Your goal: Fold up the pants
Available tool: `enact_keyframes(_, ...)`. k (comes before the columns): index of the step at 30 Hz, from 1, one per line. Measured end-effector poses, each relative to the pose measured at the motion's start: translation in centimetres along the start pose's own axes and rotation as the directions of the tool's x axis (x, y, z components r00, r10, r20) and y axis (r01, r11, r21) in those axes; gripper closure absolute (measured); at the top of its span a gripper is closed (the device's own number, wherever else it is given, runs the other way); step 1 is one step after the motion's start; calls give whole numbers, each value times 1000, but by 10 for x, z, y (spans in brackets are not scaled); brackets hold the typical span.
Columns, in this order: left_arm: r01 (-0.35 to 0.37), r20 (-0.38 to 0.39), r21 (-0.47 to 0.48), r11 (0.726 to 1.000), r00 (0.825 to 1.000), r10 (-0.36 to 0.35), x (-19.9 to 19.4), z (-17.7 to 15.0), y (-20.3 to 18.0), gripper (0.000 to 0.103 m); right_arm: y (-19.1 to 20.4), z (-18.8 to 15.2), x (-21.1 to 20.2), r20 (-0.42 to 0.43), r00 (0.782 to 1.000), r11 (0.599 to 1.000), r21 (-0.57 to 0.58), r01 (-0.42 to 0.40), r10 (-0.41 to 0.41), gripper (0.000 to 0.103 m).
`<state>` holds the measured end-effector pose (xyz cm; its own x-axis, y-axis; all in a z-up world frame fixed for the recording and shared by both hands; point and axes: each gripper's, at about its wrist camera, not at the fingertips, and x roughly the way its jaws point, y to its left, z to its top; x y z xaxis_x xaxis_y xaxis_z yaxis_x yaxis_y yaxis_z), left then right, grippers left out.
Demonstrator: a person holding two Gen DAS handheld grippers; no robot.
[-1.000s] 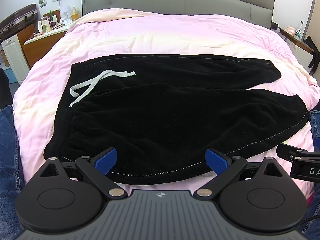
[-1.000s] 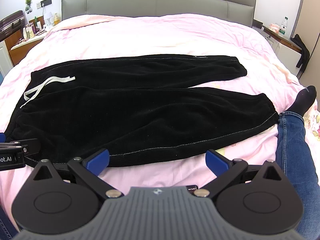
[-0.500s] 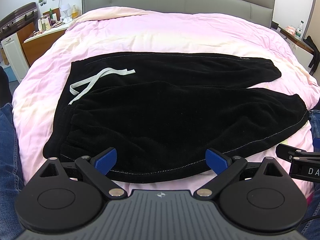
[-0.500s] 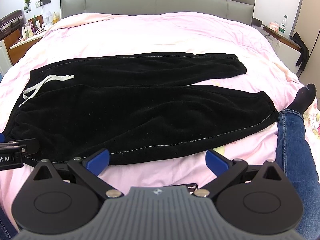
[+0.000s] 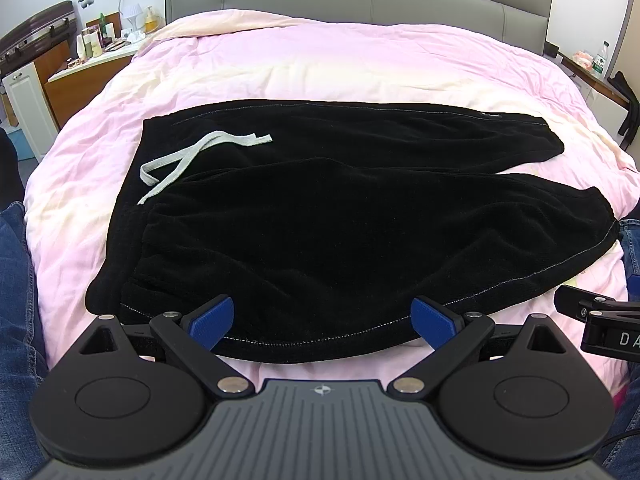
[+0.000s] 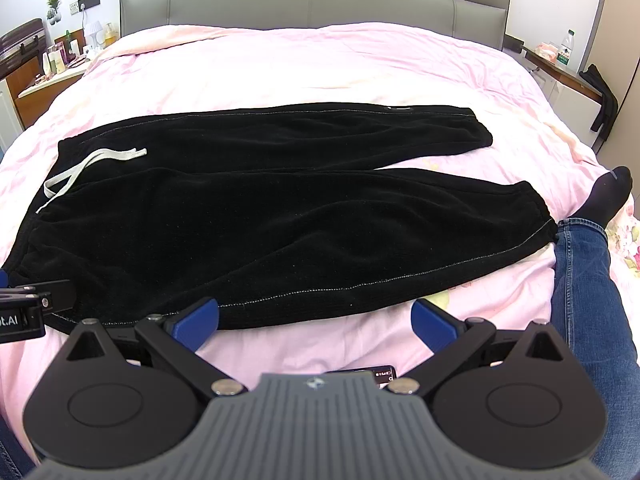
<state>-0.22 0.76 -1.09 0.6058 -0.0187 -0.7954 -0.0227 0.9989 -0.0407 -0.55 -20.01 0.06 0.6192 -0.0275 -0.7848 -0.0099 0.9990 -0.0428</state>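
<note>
Black pants point(image 5: 320, 220) — pink bedspread point(image 5: 340, 64)

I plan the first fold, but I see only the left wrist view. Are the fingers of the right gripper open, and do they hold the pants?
Observer: The right gripper is open and holds nothing; it hovers at the near edge of the pants.
Operator: Is something beside the near cuff?
Observer: Yes, a foot in a black sock rests on the pink cover, just right of that cuff.
Operator: Is anything below the right gripper?
Observer: A small dark device, perhaps a phone, shows on the cover at the gripper's front edge.
</note>
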Motion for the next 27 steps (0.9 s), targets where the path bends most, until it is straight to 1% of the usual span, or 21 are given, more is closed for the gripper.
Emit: enact_keyframes(27,-2,-4,-1,1000,1000,2,-1,-3,1,0,0,-2,2,-5,1000,1000,-5,3,-3,5)
